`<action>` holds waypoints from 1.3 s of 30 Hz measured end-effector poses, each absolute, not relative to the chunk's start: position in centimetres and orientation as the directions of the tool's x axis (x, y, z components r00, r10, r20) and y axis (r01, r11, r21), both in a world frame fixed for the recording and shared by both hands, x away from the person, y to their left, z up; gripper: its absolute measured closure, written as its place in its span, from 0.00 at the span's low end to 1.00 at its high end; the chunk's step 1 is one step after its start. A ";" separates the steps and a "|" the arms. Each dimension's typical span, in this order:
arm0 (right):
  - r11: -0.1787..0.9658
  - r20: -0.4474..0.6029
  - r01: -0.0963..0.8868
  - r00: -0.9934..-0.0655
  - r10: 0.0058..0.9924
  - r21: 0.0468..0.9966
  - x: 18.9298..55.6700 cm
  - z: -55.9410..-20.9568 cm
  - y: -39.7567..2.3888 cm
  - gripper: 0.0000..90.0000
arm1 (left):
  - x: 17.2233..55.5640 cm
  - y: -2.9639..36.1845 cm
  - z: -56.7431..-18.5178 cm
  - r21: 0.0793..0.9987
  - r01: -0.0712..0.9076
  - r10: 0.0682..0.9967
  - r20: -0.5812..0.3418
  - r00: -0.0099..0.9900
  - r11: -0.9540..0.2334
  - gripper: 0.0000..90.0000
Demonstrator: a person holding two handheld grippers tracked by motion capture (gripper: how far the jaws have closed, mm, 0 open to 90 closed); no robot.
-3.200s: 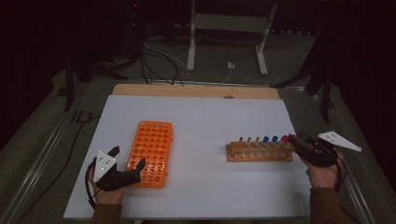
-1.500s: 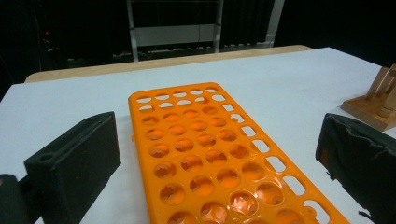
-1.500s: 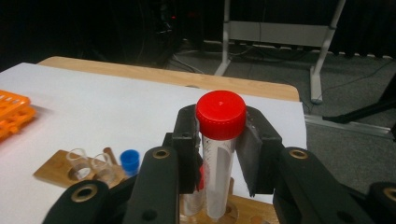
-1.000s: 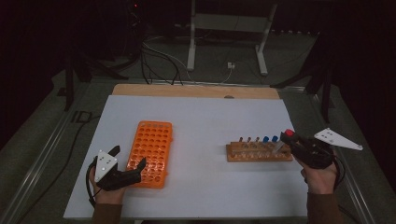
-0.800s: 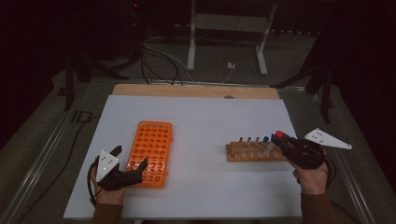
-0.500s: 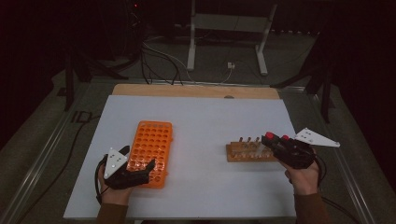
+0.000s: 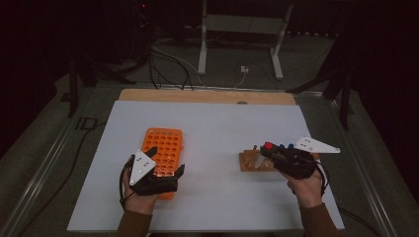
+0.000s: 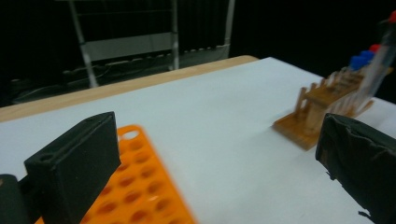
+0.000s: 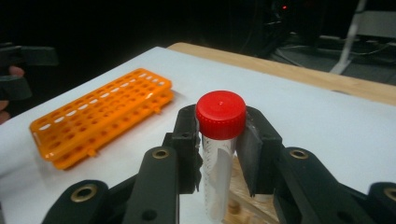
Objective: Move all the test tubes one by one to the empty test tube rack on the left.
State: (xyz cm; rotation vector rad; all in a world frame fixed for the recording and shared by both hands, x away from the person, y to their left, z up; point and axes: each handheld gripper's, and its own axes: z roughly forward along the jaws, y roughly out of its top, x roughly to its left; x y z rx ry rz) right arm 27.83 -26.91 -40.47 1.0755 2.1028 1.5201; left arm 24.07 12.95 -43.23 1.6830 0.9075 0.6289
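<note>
Red-capped tube point(image 9: 220, 140) lifted, base hidden.

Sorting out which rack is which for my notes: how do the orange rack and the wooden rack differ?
The orange rack is a flat bright plastic grid of many round holes, all seemingly empty; the wooden rack is a small brown stand that carries blue-capped tubes. The orange rack lies by the left gripper; the wooden rack sits under the right gripper, which grips a red-capped tube. Both rest on the white table.

Black two-jaw left gripper point(image 7: 165, 163), right gripper point(image 7: 267, 150); grey three-cornered plates on top, brass-ringed screw holes, black cables trailing behind; brown sleeves point(image 7: 136, 224) below the plates.
</note>
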 end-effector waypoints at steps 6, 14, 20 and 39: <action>0.172 0.162 0.386 -0.694 0.702 0.906 27.8 -41.1 -24.9 0.78 | 24.3 10.0 -43.2 0.957 0.244 0.791 -0.027 0.611 -0.156 0.01; 0.161 0.184 0.391 -0.707 0.683 0.906 27.5 -41.2 -24.1 0.78 | 24.7 6.0 -43.8 0.953 0.244 0.749 -0.029 0.662 -0.179 0.01; 0.164 0.197 0.400 -0.718 0.667 0.902 27.3 -41.6 -23.5 0.78 | 25.3 3.3 -44.5 0.945 0.261 0.709 -0.049 0.703 -0.194 0.02; 0.202 0.192 0.400 -0.749 0.634 0.894 26.8 -42.2 -21.8 0.78 | 25.4 -0.7 -45.5 0.927 0.279 0.599 -0.077 0.797 -0.252 0.42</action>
